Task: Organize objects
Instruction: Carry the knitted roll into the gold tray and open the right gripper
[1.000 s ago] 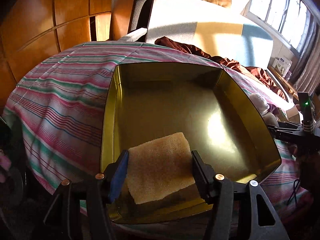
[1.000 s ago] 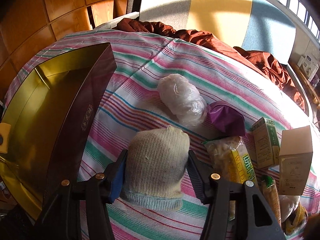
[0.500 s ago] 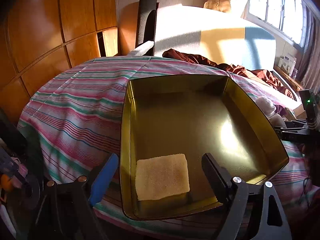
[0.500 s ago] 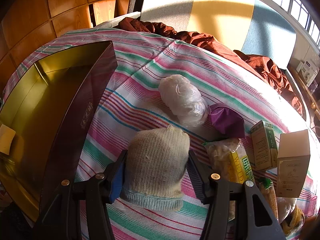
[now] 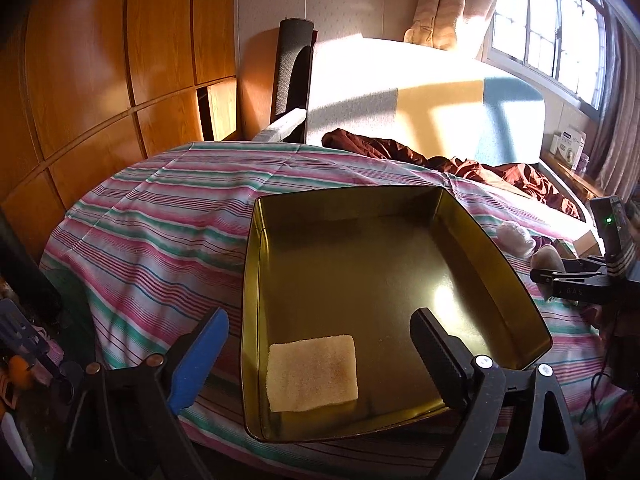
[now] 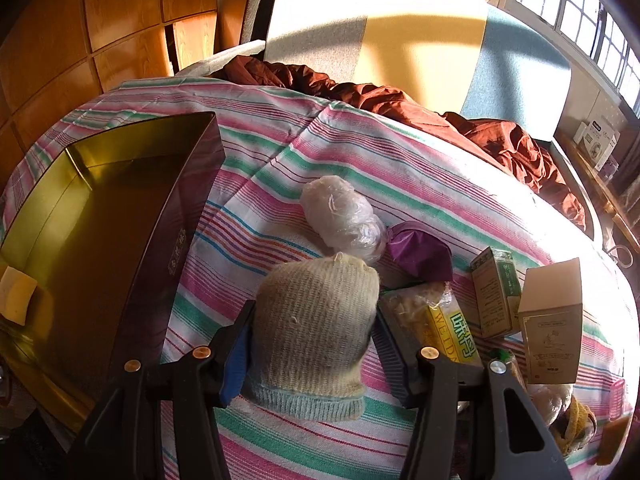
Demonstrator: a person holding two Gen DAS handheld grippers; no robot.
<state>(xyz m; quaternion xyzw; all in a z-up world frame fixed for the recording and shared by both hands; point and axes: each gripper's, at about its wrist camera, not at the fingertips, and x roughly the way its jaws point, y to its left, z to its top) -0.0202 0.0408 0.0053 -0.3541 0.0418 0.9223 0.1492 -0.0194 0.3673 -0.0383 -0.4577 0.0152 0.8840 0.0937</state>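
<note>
A gold metal tin (image 5: 256, 280) lies open on the striped bedspread, and a yellow sponge (image 5: 313, 372) rests flat in its near left corner. My left gripper (image 5: 320, 332) hangs above that corner, its jaws opening wide, and nothing sits between its pads. In the right wrist view my right gripper (image 6: 312, 334) is shut on a cream knitted hat (image 6: 316, 320) with a pale blue brim, lifted slightly off the bedspread. The same tin (image 6: 176, 216) shows at the left there, with the sponge (image 6: 16, 294) at its edge.
A clear plastic bundle (image 6: 340, 218), a purple pouch (image 6: 418, 250), a yellow snack bag (image 6: 444, 320), a green box (image 6: 494, 292) and a tan box (image 6: 552, 328) lie right of the hat. A rust-brown blanket (image 6: 400, 100) is bunched at the far side. Wooden cabinets (image 5: 100, 60) line the left.
My left gripper let go of the sponge, opened wide and rose away from it; the sponge now lies flat in the tin. The right gripper lifted the hat a little.
</note>
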